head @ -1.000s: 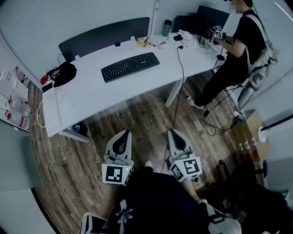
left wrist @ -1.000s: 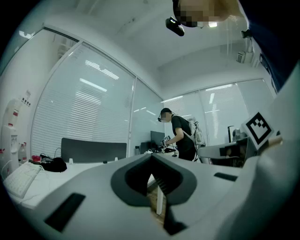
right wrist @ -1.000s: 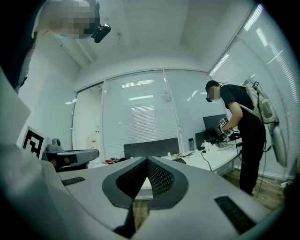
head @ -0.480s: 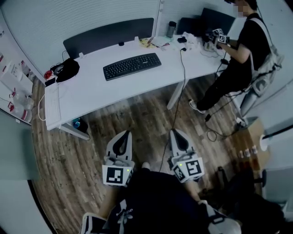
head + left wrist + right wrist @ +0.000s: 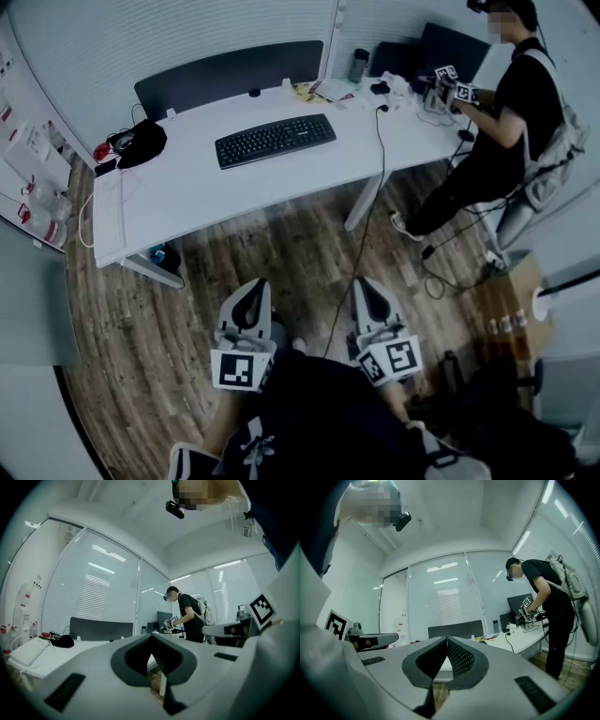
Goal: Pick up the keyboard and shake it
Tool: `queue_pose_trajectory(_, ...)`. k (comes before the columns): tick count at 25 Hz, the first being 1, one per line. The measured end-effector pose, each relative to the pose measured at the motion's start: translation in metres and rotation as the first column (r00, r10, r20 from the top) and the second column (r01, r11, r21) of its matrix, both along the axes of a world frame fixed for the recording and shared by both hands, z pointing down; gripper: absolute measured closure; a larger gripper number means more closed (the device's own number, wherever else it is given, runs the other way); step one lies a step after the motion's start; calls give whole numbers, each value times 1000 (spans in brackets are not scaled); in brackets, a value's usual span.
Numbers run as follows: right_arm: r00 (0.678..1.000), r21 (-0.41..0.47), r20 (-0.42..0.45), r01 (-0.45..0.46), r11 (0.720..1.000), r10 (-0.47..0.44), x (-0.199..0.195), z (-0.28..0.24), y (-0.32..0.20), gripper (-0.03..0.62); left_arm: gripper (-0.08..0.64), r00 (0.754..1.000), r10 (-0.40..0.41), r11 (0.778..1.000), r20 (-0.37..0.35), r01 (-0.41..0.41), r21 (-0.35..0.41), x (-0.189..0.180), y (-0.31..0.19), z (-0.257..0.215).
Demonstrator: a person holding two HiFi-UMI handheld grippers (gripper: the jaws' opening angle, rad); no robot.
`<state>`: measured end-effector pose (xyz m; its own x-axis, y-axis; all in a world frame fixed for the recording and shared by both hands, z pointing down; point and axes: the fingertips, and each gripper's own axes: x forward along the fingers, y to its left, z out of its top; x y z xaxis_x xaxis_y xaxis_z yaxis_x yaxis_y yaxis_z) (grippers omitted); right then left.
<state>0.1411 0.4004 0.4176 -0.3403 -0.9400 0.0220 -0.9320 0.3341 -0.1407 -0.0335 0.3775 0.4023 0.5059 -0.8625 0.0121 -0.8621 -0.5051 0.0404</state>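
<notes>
Left tool (image 5: pixel 254 287) & right tool (image 5: pixel 365 283): both clenched, empty, well apart from keyboard (image 5: pixel 276 141) on desk (image 5: pixel 206 199).

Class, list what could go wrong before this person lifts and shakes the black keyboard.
1. The left gripper and right gripper are shut; unopened, they may just shove the keyboard across the desk.
2. The cable hanging from the desk to the floor could snag a step forward.
</notes>
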Motion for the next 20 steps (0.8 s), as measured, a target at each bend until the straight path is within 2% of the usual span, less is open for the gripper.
queue_pose_trajectory(4,1000,-19,-18,-8,1000,8,-3,2,-14,588,562,1000,-3,1000,-4,3,7,-4,-21,2)
queue_pose_trajectory(8,999,-37,-35,-26,999,25,-8,4,-43,587,563,999,15,1000,29,-16,9,-6,-51,6)
queue_pose_trajectory(11,998,-35,-33,-54,998,53,-10,0,-77,588,562,999,53,999,-5,-53,-10,-9,-84,3)
queue_pose_trajectory(15,999,-6,-18,-45,999,45,-22,-22,-126,588,563,996,83,997,-37,-83,-7,-18,-139,-9)
queue_pose_trajectory(20,991,28,-114,-64,998,67,-32,-34,-170,587,563,991,116,993,-73,-116,-8,-30,-187,-15)
